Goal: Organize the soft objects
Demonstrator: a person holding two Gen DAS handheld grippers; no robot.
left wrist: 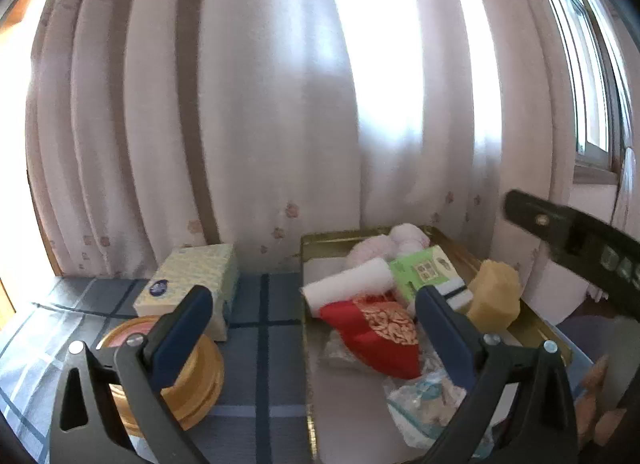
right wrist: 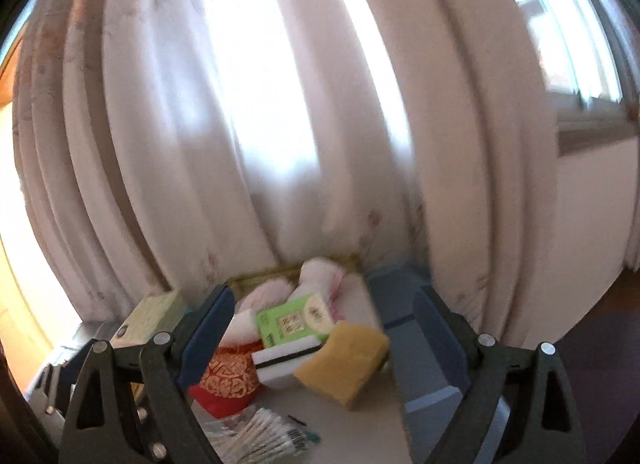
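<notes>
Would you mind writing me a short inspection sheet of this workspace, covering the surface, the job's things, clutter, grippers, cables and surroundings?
Surface: blue checked tablecloth.
Job's things: gold tray holding a yellow sponge at its right rim, a white sponge with a dark stripe, a green tissue pack, a white roll, a red and gold pouch, a pink plush toy and clear plastic packets.
Clutter: tissue box and round gold tin, both left of the tray.
Grippers: left gripper open, empty; right gripper open, empty.
Cables: nothing seen.
Surroundings: pale curtain, window at right.
</notes>
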